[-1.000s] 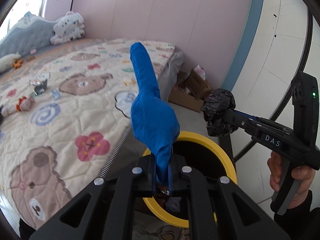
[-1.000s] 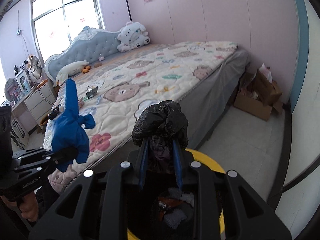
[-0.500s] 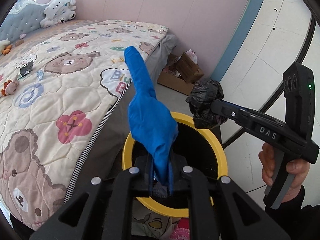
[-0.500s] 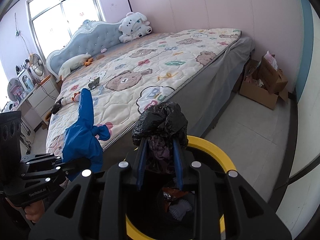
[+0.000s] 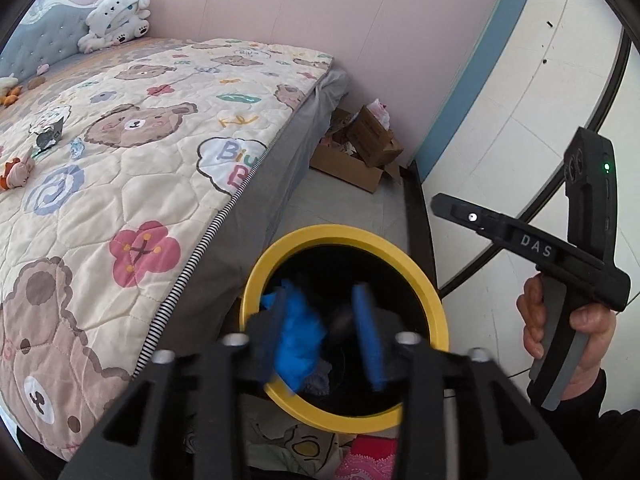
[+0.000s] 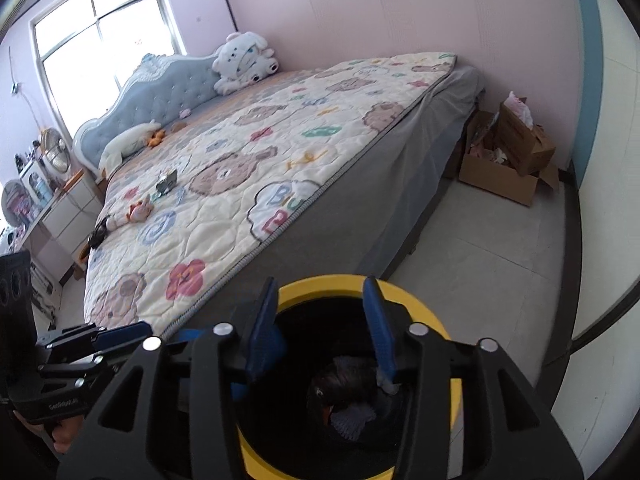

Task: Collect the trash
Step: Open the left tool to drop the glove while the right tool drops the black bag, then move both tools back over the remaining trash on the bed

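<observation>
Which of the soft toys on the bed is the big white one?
The white plush dog sitting against the blue headboard by the pink wall. The others, like the small orange toy lying mid-quilt, are far smaller.

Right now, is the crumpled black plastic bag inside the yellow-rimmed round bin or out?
Inside: the black plastic bag lies down in the yellow-rimmed bin.

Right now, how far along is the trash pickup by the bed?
Done: the blue glove and the black bag wad are dropping into the yellow-rimmed bin. In hand: nothing; the left claw and right claw are opening above the bin, no longer gripping either piece. Left: small scraps on the quilt, like the crumpled wrapper.
</observation>
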`<state>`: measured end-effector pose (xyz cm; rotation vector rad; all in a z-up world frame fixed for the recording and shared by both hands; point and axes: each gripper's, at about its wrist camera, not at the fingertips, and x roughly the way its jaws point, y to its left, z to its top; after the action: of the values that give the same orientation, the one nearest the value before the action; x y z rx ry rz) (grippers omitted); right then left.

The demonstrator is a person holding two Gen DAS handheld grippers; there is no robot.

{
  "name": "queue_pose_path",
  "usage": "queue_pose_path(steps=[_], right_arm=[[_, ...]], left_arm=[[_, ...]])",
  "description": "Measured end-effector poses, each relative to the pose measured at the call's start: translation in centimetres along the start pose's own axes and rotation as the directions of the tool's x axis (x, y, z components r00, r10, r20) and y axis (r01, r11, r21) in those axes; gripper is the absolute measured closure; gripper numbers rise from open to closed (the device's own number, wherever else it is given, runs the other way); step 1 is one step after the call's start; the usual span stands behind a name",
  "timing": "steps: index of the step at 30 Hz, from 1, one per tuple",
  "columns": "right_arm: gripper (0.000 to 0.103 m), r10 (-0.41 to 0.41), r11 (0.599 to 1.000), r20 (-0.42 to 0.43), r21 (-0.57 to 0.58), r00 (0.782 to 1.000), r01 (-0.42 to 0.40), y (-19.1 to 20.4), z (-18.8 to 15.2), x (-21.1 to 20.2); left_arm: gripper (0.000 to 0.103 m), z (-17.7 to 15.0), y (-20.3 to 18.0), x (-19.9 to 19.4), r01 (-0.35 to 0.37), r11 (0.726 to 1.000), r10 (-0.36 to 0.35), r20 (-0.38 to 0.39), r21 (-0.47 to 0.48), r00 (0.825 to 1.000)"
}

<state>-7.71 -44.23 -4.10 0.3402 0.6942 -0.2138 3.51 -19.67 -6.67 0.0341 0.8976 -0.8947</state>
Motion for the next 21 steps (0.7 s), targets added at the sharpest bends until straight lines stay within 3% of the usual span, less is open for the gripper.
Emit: queue_pose_path(steps=[4, 10, 17, 21], right_arm=[[0.057, -0.022, 1.000, 0.072, 0.009, 0.997, 0.022, -0.1, 0.9, -1.1], [0.053, 0.011, 0.999, 0.160, -0.036, 0.987, -0.005, 1.9, 2.5, -1.8], [0.050, 0.061, 0.995, 0.160, -0.089, 0.985, -0.047, 5.6, 4.6, 0.2], [0.047, 0.106, 0.988, 0.152, -0.131, 0.983, -0.086, 8.4, 6.0, 2.4]], left_arm=[[0.041, 0.4, 0.6, -0.8, -0.002, 1.000, 0.003, 0.040, -0.020, 0.999], [0.036, 1.3, 2.1, -2.1, -0.054, 0.998, 0.055, 0.103, -0.020, 0.993], [0.035, 2.3, 5.3, -4.5, -0.104, 0.993, 0.114, 0.171, -0.062, 0.979], [0.034, 2.9, 7.5, -6.0, -0.156, 0.984, 0.172, 0.214, -0.089, 0.962]])
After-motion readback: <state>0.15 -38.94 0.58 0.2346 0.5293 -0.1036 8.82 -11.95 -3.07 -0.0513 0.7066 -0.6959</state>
